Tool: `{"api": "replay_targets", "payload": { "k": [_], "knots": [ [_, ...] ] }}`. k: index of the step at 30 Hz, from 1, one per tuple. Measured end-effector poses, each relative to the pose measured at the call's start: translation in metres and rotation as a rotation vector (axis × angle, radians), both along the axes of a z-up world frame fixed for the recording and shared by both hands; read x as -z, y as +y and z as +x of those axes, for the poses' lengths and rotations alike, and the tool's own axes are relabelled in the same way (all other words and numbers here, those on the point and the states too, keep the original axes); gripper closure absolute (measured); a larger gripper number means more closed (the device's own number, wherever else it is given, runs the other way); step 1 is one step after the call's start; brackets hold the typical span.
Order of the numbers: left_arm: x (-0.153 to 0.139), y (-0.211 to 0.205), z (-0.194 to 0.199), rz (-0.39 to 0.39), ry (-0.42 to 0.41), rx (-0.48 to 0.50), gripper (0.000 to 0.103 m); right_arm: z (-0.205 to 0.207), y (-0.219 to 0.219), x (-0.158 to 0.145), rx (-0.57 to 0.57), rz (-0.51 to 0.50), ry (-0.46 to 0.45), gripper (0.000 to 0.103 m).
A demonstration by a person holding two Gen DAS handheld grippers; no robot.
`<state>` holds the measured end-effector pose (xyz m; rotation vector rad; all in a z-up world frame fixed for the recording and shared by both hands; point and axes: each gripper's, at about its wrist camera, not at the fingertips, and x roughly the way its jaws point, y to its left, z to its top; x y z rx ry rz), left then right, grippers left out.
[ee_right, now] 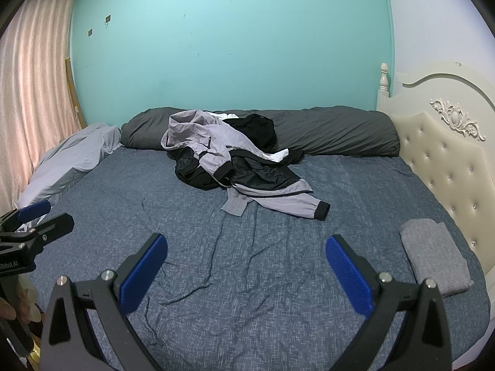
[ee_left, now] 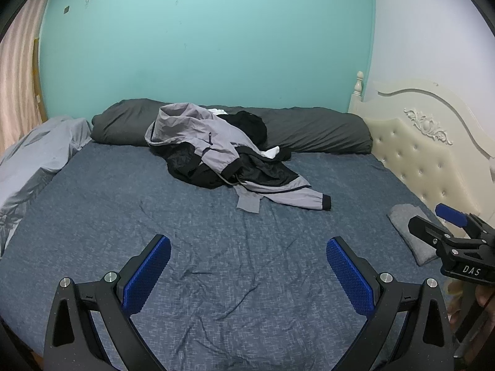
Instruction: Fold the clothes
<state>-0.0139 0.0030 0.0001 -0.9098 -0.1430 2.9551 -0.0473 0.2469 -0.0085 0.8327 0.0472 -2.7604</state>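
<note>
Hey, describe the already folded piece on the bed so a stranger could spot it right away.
Start at the cream tufted headboard on the right. On the blue sheet beside it lies a folded grey garment, flat and rectangular, apart from the crumpled grey-and-black jacket pile.

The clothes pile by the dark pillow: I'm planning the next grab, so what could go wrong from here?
1. The grey jacket is tangled with black garments; pulling its sleeve may drag the whole heap along.
2. Both the left gripper and right gripper are open and empty, well short of the pile.
3. The folded grey item lies near the bed's edge and might get knocked.
</note>
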Motion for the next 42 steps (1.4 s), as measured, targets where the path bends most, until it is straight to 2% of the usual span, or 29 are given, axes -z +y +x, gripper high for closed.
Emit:
{"api": "replay_targets", "payload": {
  "k": [8,16,21,33,42],
  "knots": [
    [0.009,-0.008,-0.013,0.036,-0.004,-0.02,0.001,-0.01,0.001,0.013,0.003,-0.001,-0.02,0.0],
    [0.041,-0.026,-0.045,0.043,-0.036,-0.059,0.001,-0.034,-0.006,0.045,-0.026,-0.009,-0.066,0.0],
    [0.062,-0.04,-0.069,0.067,-0.044,-0.099,0.001,-0.061,-0.007,0.067,-0.032,-0.043,-0.101,0.0],
    [0.116,-0.072,-0.134,0.086,-0.016,-0.202,0.001,-0.138,-0.035,0.114,-0.1,-0.039,-0.131,0.0],
    [0.173,-0.104,-0.168,0.171,-0.037,-0.243,0.001,-0.209,-0.068,0.144,-0.178,-0.022,-0.159,0.0]
  ]
}}
